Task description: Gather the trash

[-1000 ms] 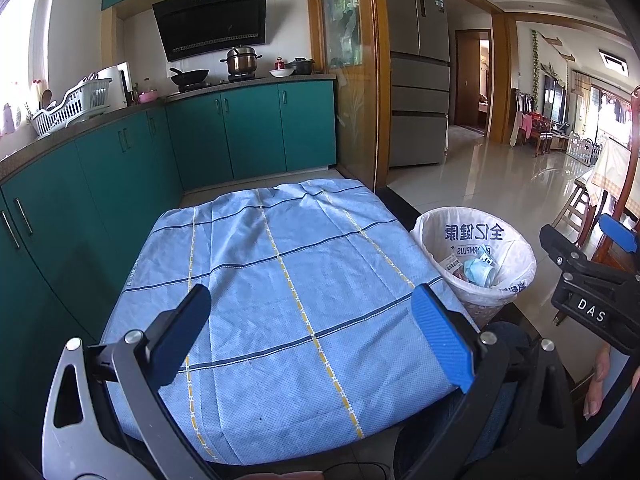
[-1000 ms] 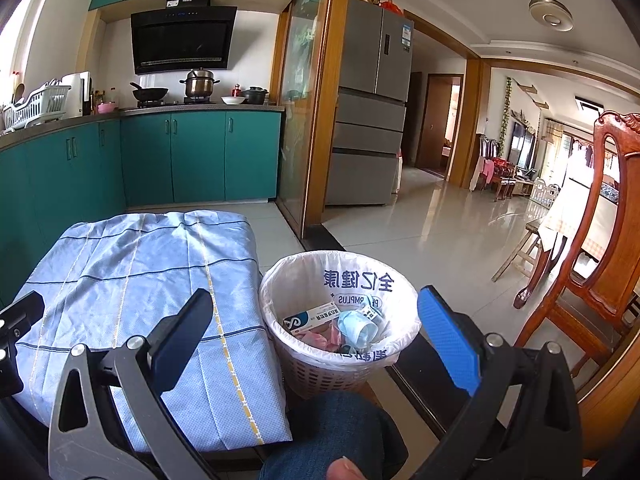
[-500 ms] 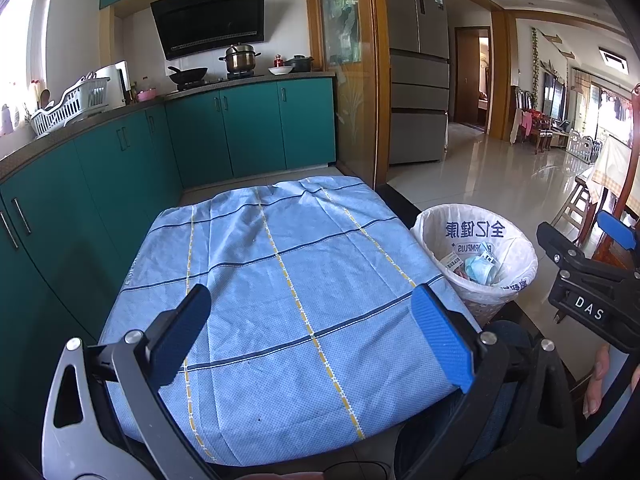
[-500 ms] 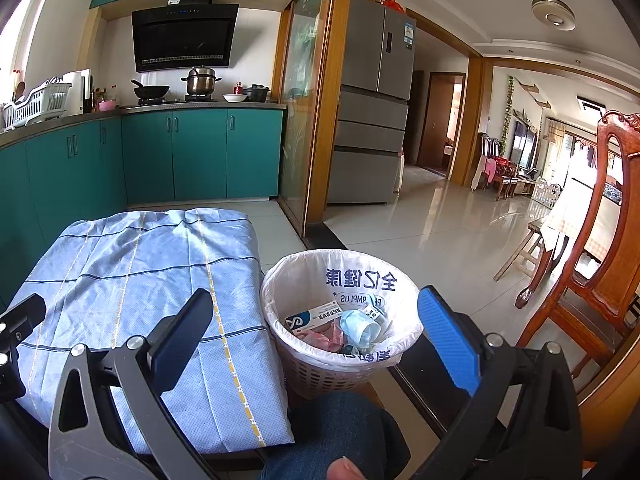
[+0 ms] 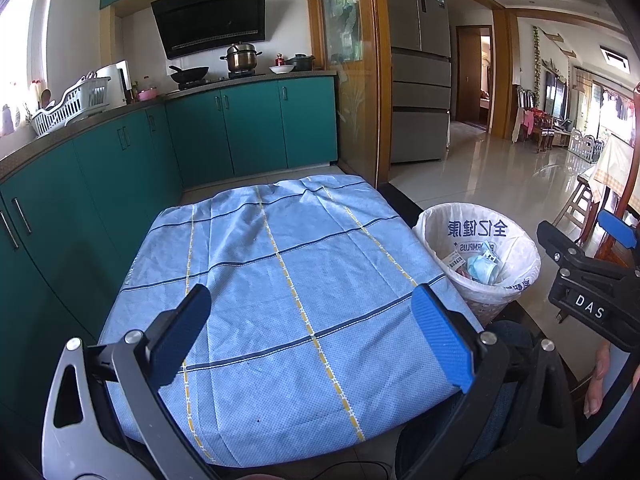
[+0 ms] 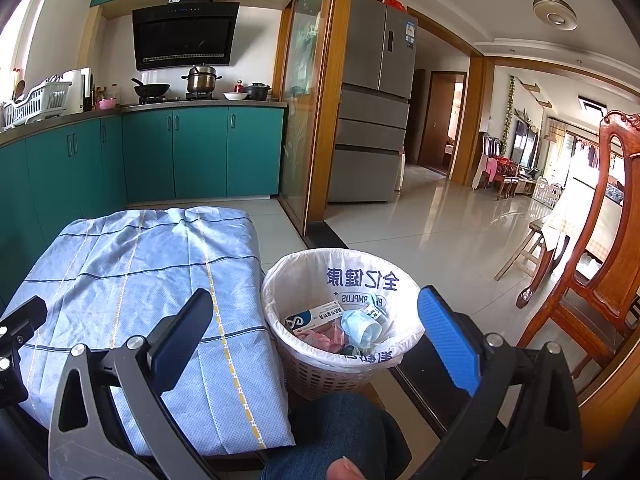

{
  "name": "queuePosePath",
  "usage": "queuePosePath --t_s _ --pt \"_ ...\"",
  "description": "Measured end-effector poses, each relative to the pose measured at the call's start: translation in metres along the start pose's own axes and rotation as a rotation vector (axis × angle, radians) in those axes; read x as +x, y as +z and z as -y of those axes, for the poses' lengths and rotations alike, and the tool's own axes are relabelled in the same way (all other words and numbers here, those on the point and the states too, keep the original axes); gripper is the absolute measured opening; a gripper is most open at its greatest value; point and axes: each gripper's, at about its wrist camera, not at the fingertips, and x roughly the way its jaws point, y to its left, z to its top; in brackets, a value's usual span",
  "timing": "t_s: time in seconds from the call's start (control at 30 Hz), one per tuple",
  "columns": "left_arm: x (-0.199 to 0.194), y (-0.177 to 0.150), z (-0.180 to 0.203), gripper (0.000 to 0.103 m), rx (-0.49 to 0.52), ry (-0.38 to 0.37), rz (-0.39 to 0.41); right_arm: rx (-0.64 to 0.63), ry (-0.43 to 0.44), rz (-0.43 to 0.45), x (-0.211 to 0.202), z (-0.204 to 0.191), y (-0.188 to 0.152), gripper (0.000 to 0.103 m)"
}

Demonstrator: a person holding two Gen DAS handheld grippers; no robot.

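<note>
1. Evidently, both tools are idling with nothing between their fingers: the left gripper (image 5: pixel 312 344) is hanging spread wide over the near edge of the table (image 5: pixel 280 280), and the right gripper (image 6: pixel 316 344) is gaping just as wide over the bin (image 6: pixel 340 320), so each is released.
2. The bin is standing on the floor just beside the table's right edge, probably so that trash can be dropped in without a long reach.
3. The trash (image 6: pixel 344 324) is lying inside the bin's white liner: a small carton (image 6: pixel 316 316), a crumpled blue face mask (image 6: pixel 360 328) and something pinkish beneath them.
4. The checked cloth (image 5: pixel 256 248) is covering the whole tabletop, and no loose scrap is showing on it, so the collecting looks largely finished.
5. The person's knee (image 6: pixel 332 432) is rising close to the bin, which suggests that the person is sitting at the table's near corner.
6. Hidden or unclear: the tabletop under the cloth, the bin's bottom beneath the pile, and the floor behind the table. The pinkish piece is too crumpled to identify, and the carton's print is too small to read.
</note>
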Motion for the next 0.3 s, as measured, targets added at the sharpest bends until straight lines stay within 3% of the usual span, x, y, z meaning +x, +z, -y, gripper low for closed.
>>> queuePosePath --t_s 0.17,0.3 --pt "0.005 0.0 0.002 0.1 0.009 -0.002 -0.017 0.002 0.004 -0.006 0.003 0.0 -0.003 0.1" --pt "0.022 -0.002 -0.002 0.1 0.018 0.042 -0.039 -0.001 0.034 0.006 0.002 -0.002 0.0 0.1"
